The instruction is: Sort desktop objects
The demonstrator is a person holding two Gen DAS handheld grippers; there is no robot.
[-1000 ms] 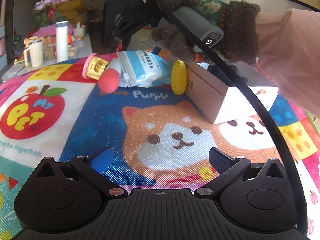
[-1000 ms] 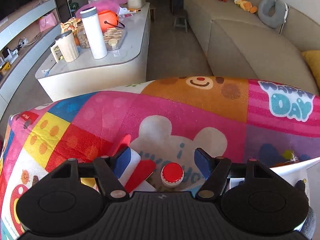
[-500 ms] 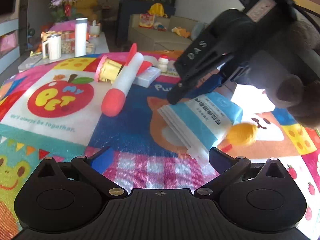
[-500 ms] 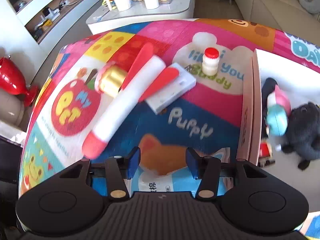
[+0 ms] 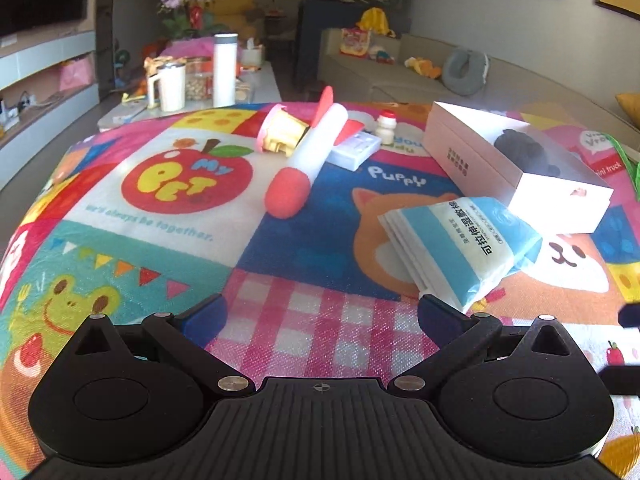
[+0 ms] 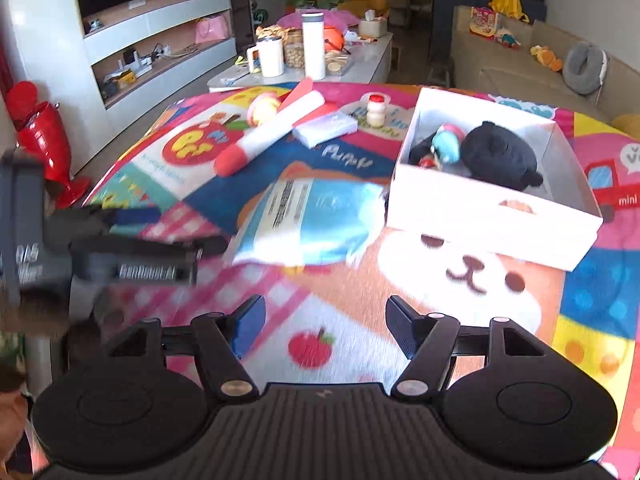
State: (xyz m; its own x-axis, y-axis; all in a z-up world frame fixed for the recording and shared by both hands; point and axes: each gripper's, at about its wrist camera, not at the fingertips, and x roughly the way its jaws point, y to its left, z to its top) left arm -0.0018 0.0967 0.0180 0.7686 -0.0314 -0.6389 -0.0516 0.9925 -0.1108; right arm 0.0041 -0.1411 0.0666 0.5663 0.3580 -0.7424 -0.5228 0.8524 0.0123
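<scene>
A blue-and-white tissue pack point(image 5: 460, 248) lies on the colourful mat beside the white box point(image 5: 472, 160); it also shows in the right wrist view point(image 6: 308, 216). The box point(image 6: 492, 208) holds a black plush point(image 6: 500, 152) and a small toy. A toy rocket point(image 5: 308, 152) lies farther back with a gold cup point(image 5: 280, 136), a white pad point(image 5: 356, 148) and a small bottle point(image 5: 386, 126). My left gripper point(image 5: 322, 316) is open and empty, near the pack. My right gripper point(image 6: 324, 324) is open and empty, above the mat in front of the box.
The left gripper body shows blurred at the left of the right wrist view point(image 6: 100, 248). A low white table point(image 6: 320, 60) with a thermos and mugs stands beyond the mat. A sofa point(image 6: 520, 60) is at the back right. A red vase point(image 6: 44, 148) stands on the floor at the left.
My right gripper has let go of the tissue pack, which now lies beside the box. Both grippers have pulled back toward the near side of the mat.
</scene>
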